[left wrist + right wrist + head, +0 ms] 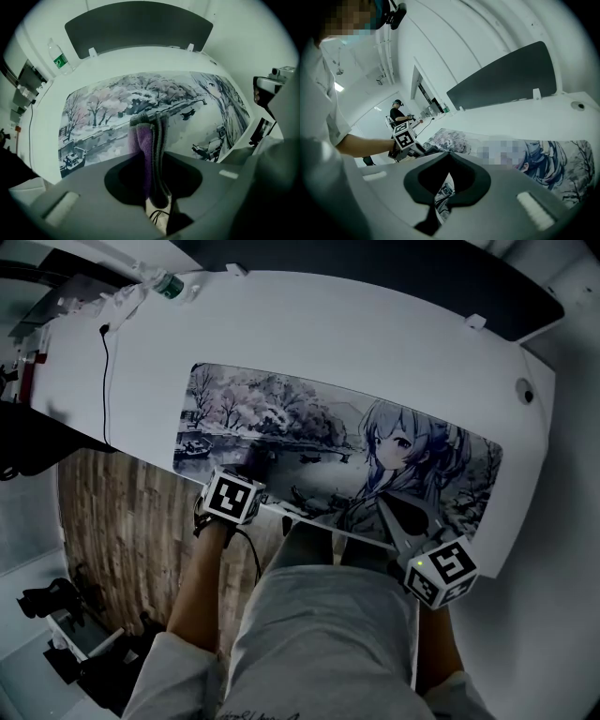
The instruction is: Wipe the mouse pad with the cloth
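A long mouse pad (328, 442) printed with a snowy landscape and an anime figure lies on the white desk (356, 334). My left gripper (251, 472) is over the pad's near left part, shut on a folded purple and grey cloth (149, 140). The cloth sticks out past the jaws and its tip meets the mouse pad (140, 101). My right gripper (398, 526) hovers at the pad's near right edge with nothing in it. In the right gripper view a narrow gap between the right gripper's (444, 190) jaws shows the printed mouse pad (562, 168).
A plastic bottle (171, 285) stands at the desk's far left corner, near a black cable (105, 381). A dark partition panel (138, 28) runs along the back edge. Another person (398, 112) stands far off in the room.
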Demonstrator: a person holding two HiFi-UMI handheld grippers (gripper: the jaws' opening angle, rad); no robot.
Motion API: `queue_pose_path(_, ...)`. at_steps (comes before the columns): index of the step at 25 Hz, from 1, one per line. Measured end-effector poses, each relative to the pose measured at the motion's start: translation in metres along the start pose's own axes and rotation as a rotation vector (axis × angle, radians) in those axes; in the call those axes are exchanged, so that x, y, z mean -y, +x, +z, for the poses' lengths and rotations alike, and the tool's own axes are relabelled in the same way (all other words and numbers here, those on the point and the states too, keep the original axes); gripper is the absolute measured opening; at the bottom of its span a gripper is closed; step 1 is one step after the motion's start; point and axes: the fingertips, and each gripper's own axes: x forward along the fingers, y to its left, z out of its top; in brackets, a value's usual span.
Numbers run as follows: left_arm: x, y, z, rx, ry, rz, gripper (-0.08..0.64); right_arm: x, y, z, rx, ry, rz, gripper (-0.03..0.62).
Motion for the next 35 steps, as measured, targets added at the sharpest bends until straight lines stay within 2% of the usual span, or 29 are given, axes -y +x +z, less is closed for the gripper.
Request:
queue_pose_path(3,0.024,0.001,0.011,0.017,0.011,-0.047,0.107,0.008,-0.012,-0.002,0.013,0.003,-0.009,0.006)
queue_pose_path(17,0.12,0.011,0.032,-0.03,0.139,-0.127,0.107,0.042,-0.065,-0.011,0.063,0.034,-0.06,0.006)
queue_pose_path(25,0.18,0.013,0.055,0.003,0.176,-0.258,0.107,0.056,-0.091,-0.017,0.088,0.05,-0.082,0.006)
queue_pose_path(29,0.206,0.013,0.058,-0.022,0.22,-0.281,0.107,0.061,-0.103,-0.02,0.1,0.061,-0.099,0.006)
queue_pose_path(35,0.269,0.017,0.074,-0.019,0.289,-0.38,0.107,0.075,-0.127,-0.028,0.123,0.078,-0.136,0.006)
